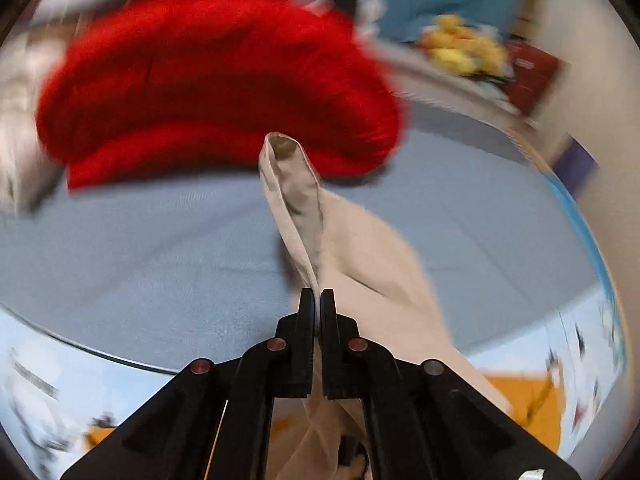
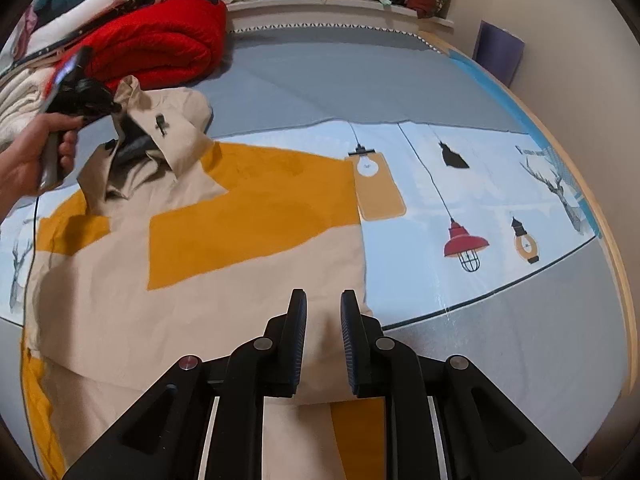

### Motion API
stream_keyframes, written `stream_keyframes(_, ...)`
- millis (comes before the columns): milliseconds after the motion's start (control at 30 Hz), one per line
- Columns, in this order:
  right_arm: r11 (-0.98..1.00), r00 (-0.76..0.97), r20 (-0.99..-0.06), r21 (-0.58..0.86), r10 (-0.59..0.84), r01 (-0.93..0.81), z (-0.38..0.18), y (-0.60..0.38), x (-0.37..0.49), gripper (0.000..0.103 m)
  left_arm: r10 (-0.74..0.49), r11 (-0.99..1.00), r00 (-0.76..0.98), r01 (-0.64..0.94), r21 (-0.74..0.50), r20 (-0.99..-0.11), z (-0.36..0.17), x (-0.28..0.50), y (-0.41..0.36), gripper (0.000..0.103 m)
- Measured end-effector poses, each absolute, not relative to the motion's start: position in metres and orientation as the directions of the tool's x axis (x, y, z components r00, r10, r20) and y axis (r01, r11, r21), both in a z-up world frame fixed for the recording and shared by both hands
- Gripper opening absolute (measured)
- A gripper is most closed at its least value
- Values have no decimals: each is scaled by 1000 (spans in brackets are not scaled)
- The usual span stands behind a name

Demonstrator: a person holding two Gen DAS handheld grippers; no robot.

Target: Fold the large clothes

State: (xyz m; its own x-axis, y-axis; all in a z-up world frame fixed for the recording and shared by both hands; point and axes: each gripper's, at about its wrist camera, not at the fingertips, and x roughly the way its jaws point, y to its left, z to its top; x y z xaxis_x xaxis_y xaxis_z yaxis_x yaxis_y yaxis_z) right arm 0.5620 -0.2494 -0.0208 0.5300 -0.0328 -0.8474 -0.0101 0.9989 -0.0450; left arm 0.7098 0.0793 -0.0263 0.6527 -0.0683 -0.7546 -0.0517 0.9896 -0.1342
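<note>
- Left wrist view: the left claw (image 1: 317, 294) is closed tight on a fold of the beige garment (image 1: 360, 248); the pinched cloth rises past the fingertips as a narrow, rolled tongue and also drapes down to the right of the fingers.
- The background is smeared, so detail is poor, but a folded red blanket (image 1: 216, 84) lies on the grey bed sheet (image 1: 140, 248) behind the raised cloth, and what appear to be yellow plush toys (image 1: 460, 48) sit far back.
- Right wrist view: the right claw (image 2: 323, 300) points down at the near right edge of the beige garment (image 2: 224, 280), which is spread flat over the orange and pale-blue printed cover (image 2: 460, 168); its jaws stand partly apart with the cloth's edge between them, though whether the pads press on it I cannot tell.
- At upper left a hand (image 2: 36, 152) holds the left claw (image 2: 116, 106), lifting the garment's collar end near the red blanket (image 2: 160, 44).
</note>
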Motion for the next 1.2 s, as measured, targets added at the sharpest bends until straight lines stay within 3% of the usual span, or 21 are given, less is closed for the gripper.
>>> stream_keyframes(167, 1000, 581, -814, 13, 9, 3, 5, -254, 550, 19, -164, 985, 738, 158, -68, -655, 30, 578, 27, 1)
stream_keyframes(267, 997, 606, -794, 66, 35, 28, 14, -261, 545, 19, -176, 980, 750, 196, -41, -638, 35, 500, 11, 1)
stream_keyframes(367, 993, 619, -783, 109, 58, 44, 19, -264, 541, 19, -172, 982, 735, 178, -58, -656, 18, 432, 5, 1)
stream_keyframes(467, 987, 640, -763, 156, 93, 42, 24, -265, 537, 19, -123, 991, 644, 113, -65, -755, -17, 394, 3, 1)
stream_keyframes(567, 976, 649, -748, 215, 141, 35, 26, -265, 536, 19, -82, 997, 536, 32, -76, -840, -42, 375, 14, 9)
stream_keyframes(700, 960, 627, -748, 279, 218, -1, 17, -254, 540, 21, -89, 971, 549, -137, -194, -831, -57, 369, 49, 22)
stream_keyframes(867, 928, 536, -777, 372, 328, -29, -15, -232, 551, 27, -192, 937, 523, -156, -314, -831, -85, 396, 62, 26)
stream_keyframes(933, 911, 482, -792, 412, 375, -32, -34, -222, 558, 27, -288, 887, 496, -185, -424, -819, -100, 403, 69, 42)
stream_keyframes(1067, 891, 409, -806, 453, 428, -38, -61, -206, 563, 27, -442, 782, 409, -260, -566, -799, -129, 405, 76, 45)
stream_keyframes(1200, 853, 338, -803, 522, 491, 1, -88, -198, 570, 28, -506, 721, 384, -304, -623, -772, -142, 403, 74, 43)
